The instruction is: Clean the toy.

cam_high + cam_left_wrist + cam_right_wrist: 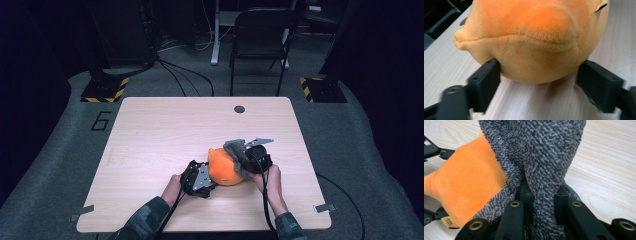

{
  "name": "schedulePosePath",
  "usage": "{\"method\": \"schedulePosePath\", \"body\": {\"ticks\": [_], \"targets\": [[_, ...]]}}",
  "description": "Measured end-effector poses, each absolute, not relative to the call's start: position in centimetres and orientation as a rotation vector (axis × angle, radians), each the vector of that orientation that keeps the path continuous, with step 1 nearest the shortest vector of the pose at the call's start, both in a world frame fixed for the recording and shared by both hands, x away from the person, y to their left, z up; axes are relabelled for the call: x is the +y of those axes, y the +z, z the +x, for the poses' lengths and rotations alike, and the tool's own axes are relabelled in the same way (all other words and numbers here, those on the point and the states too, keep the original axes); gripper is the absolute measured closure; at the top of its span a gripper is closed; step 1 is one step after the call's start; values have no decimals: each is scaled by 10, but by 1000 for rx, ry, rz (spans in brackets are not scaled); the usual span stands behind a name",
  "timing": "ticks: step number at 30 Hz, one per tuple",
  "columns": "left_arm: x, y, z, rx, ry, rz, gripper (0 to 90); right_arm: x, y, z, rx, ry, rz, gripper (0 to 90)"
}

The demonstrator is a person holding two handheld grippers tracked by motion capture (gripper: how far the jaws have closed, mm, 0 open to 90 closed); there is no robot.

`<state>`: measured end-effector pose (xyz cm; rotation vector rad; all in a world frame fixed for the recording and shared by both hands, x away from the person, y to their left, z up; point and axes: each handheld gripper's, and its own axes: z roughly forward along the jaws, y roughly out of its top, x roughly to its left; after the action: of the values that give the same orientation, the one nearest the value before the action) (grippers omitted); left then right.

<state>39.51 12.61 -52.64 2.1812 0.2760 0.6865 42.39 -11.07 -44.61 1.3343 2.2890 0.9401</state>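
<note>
1. Lying on the light wooden table [150, 125], an orange plush toy [225, 167] sits toward the near edge, right of the table's middle, between the two hand-held grippers.
2. A grey knitted cloth [234, 147] drapes the plush toy's right and far side; in the right gripper view the cloth [541, 152] rises as a bunched fold against the orange plush [466, 182].
3. The right gripper [248, 159], just right of the plush toy, has its jaws pressed together on that fold; the right gripper view [541, 202] shows grey knit pinched between the two black pads.
4. The left gripper [207, 179], just left of the plush toy, points at its rounded end.
5. In the left gripper view, the gripper [537, 75] has its jaws spread to either side of the plush toy's [534, 37] underside; the left pad touches the fabric, the right pad stands just beside it, and whether it presses cannot be told.
6. A small tan label [448, 222] hangs at the plush toy's lower edge.
7. A dark round hole [239, 109] marks the table's far edge, well apart from the plush toy.
</note>
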Motion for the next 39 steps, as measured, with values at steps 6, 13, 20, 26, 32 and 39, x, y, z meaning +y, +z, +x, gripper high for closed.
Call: {"method": "schedulePosePath", "body": {"ticks": [6,13,20,26,32,39], "targets": [[128,-525,395,279,679,2159,439,-111,-447,423,2282,950,1347,760],[125,-524,394,287,685,2159,640,-121,-443,421,2267,1028,1334,755],[126,-525,396,298,669,2161,690,-178,-427,407,2118,1071,1442,751],[127,-526,396,301,666,2150,706,-213,-449,394,2100,995,1542,750],[128,-525,397,307,664,2138,714,-215,-452,393,2094,981,1543,745],[129,-520,397,330,654,2091,748,-212,-455,395,2096,960,1546,738]]}}
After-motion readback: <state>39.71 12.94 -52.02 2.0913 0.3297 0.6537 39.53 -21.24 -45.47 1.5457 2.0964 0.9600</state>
